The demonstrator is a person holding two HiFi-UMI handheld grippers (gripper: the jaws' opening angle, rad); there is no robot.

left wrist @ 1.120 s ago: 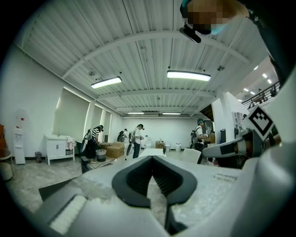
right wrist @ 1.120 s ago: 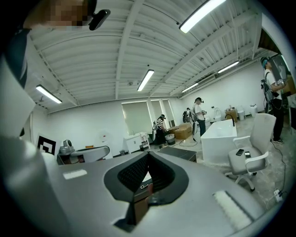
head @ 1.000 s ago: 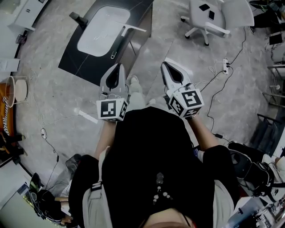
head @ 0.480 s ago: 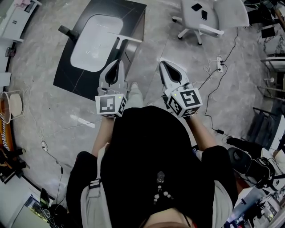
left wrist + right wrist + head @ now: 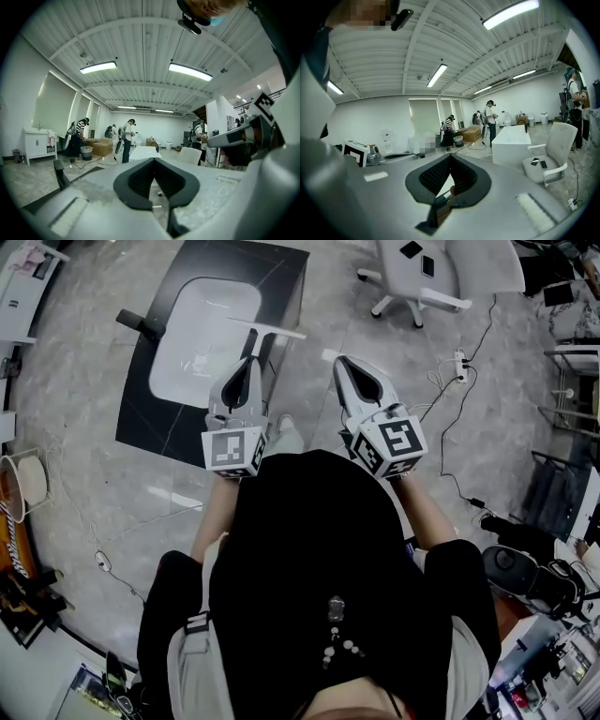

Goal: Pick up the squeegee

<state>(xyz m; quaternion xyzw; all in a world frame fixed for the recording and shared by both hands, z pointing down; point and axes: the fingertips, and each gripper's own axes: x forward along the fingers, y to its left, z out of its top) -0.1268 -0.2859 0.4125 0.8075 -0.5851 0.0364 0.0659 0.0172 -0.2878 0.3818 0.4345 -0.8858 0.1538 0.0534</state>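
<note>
The left gripper is carrying nothing: its jaws are pressing tip to tip, with no object lying between them in the left gripper view. The right gripper is likewise holding its jaws together on nothing and is hovering over bare floor, just right of the counter. The squeegee is lying on that dark counter beside the right rim of the white basin, its blade bar crossing the far end and its handle running back toward the left gripper. In the head view that gripper's tips are lining up with the handle's near end; whether they are touching it cannot be read. The step in hand is judged to be the approach, and the left gripper is sitting in the better place for it. Its jaws are going to need opening before descent, then straddling the thin handle crosswise and closing near the blade end so the bar is not tipping down. The counter surface is leaving little room under the handle, so a shallow entry is advisable. The faucet is standing at the basin's left side, off the path. An office chair and a power strip are lying well apart to the right, and the person's shoe is resting between the grippers.
</note>
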